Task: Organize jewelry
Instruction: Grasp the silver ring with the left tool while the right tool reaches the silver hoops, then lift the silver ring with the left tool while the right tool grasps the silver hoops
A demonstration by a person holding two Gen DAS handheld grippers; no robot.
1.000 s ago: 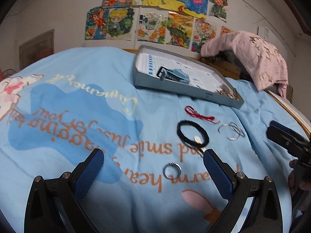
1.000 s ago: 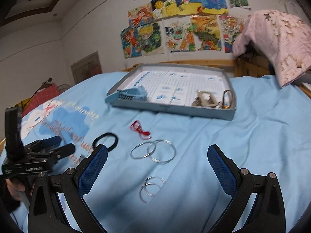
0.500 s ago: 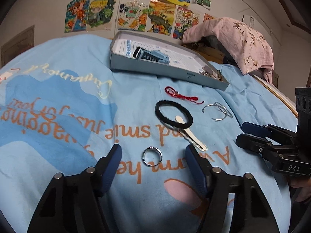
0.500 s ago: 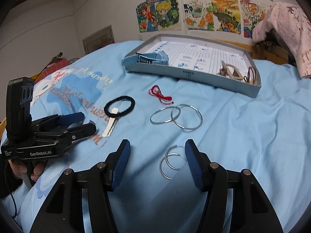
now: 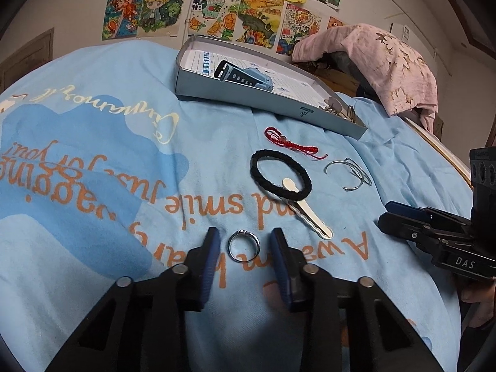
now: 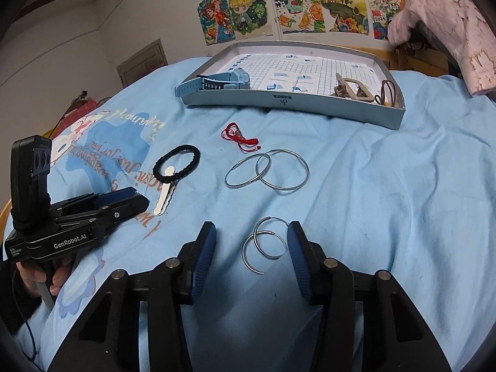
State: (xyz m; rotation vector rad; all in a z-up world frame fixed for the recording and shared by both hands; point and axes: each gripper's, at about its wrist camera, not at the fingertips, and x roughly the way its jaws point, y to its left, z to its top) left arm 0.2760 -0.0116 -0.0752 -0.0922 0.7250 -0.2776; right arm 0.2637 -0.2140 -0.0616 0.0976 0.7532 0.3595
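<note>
Right now I am closing my left gripper [image 5: 244, 249] around one silver ring [image 5: 243, 245], a gap still showing on either side. My right gripper [image 6: 251, 249] is closing around two small hoops [image 6: 265, 243]; its right pad is meeting the upper one. At twelve o'clock two large hoops [image 6: 267, 170], one red cord [image 6: 238, 136], one black hair band [image 6: 176, 167] and one tray [image 6: 291, 105] are lying. I am reading "GenRobot.AI", "DAS" and "smile".

The bedsheet [image 6: 387, 186] is soft matt cloth. The ring [image 5: 243, 245] and hoops [image 6: 266, 246] are shiny metal, the hair tie [image 5: 280, 175] rough fabric, the tray [image 6: 291, 102] smooth matt card.
</note>
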